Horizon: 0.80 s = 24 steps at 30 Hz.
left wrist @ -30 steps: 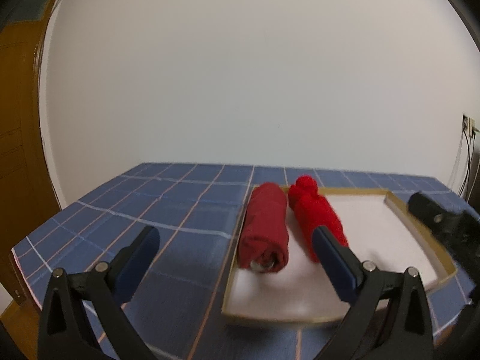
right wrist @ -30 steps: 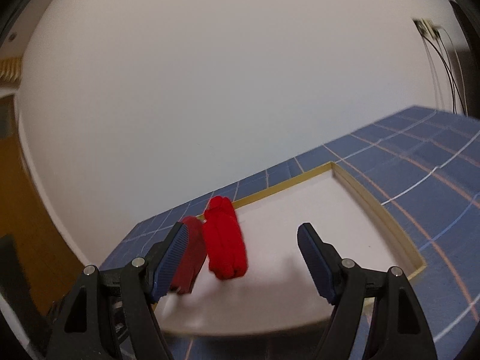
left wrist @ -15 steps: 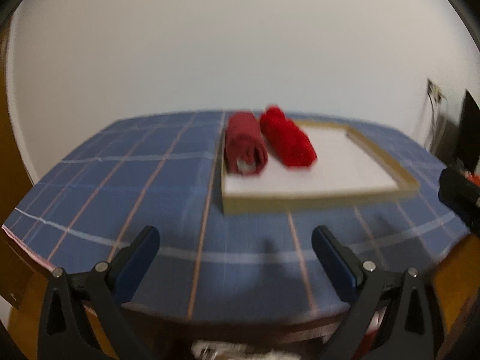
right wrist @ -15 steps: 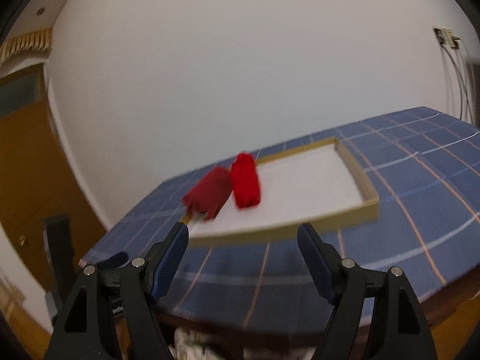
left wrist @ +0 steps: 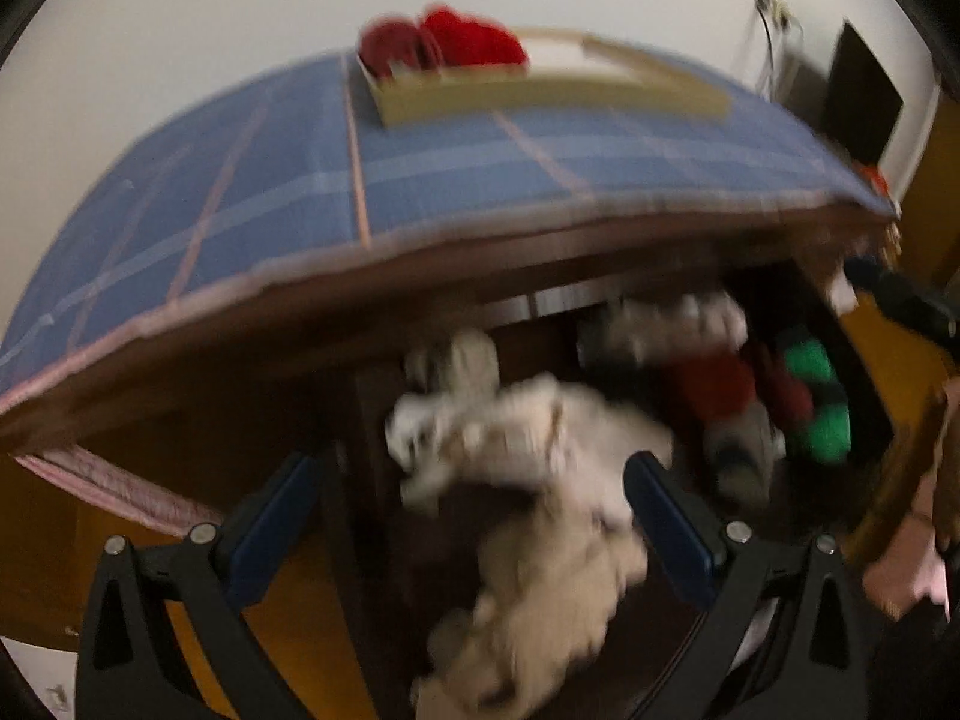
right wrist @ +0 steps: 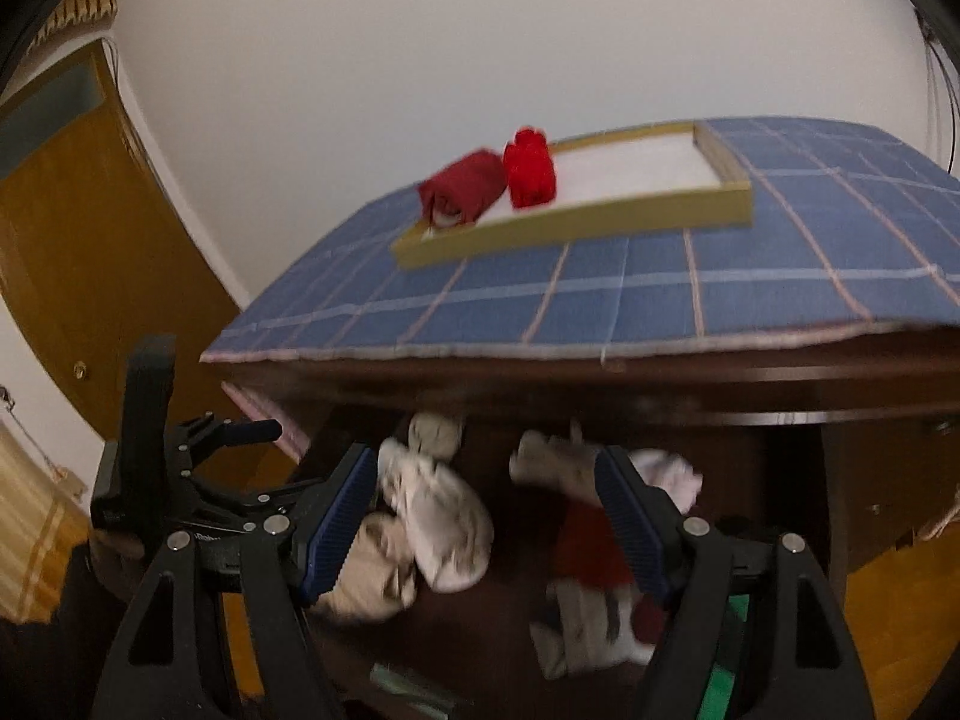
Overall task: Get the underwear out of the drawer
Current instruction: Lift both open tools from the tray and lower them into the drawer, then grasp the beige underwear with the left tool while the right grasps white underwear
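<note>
1. The tabletop (right wrist: 600, 300), under a blue checked cloth, is the landmark. The open drawer (right wrist: 750, 456) sits directly below its front edge, and the work of this step is down there, not up on top.

2. Above the drawer, on the tabletop, a shallow tray (right wrist: 576, 228) already carries two rolled pieces, a dark red roll (right wrist: 462, 192) and a bright red roll (right wrist: 531, 171). They lie side by side at the tray's left end. The rest of the tray is bare, so the next piece could go to the right of them.

3. Inside the drawer lies a jumble of underwear: a pale heap (left wrist: 540, 450) toward the left, red pieces (left wrist: 714, 384) and green pieces (left wrist: 816, 396) toward the right. Both views are blurred, so I cannot say where one garment ends and the next begins.

4. The right gripper (right wrist: 486, 516) hangs just in front of the drawer with its jaws apart and nothing between them. A pale bundle (right wrist: 444, 516) lies beyond its left jaw.

5. The left gripper (left wrist: 474, 522) also has its jaws apart and nothing in them, aimed down at the pale heap.

6. To do this well, settle on one piece that lies on top, bring one gripper down over it, and close on a thick fold so that the neighbours stay behind. Lift out forward, clear of the tabletop's edge.
</note>
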Each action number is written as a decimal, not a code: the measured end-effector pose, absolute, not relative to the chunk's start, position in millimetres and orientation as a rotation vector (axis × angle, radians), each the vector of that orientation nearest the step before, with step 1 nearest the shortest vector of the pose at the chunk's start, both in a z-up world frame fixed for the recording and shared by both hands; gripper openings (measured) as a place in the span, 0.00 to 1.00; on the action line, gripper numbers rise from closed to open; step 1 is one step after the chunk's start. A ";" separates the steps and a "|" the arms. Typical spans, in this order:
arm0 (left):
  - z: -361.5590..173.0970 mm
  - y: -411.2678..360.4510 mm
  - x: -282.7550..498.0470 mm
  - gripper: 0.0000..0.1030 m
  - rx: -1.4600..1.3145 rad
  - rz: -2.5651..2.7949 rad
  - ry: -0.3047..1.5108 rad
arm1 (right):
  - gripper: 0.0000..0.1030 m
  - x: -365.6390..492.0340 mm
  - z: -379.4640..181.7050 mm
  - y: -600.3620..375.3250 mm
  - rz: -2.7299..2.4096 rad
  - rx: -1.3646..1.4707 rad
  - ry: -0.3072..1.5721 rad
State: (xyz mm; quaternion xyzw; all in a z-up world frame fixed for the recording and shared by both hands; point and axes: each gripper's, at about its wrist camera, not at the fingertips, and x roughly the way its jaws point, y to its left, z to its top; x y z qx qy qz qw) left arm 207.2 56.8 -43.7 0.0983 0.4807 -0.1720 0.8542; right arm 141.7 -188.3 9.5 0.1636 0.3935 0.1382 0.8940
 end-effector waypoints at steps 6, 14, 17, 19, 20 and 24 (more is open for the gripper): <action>-67.2 53.1 177.3 1.00 0.325 -0.405 1.085 | 0.75 122.5 -13.2 -175.3 0.305 0.350 0.924; -98.0 37.7 176.0 0.99 0.408 -0.470 1.260 | 0.75 117.3 -33.9 -157.4 0.346 0.364 1.038; -102.8 32.7 178.3 1.00 0.432 -0.494 1.288 | 0.75 119.3 -30.3 -147.2 0.367 0.308 1.053; -106.9 32.1 182.0 1.00 0.426 -0.516 1.324 | 0.75 120.6 -28.1 -141.2 0.381 0.271 1.060; -110.3 32.3 184.8 1.00 0.411 -0.526 1.354 | 0.75 121.8 -28.5 -138.0 0.389 0.254 1.070; -119.9 30.1 191.9 1.00 0.404 -0.568 1.428 | 0.75 128.8 -29.4 -127.5 0.412 0.188 1.105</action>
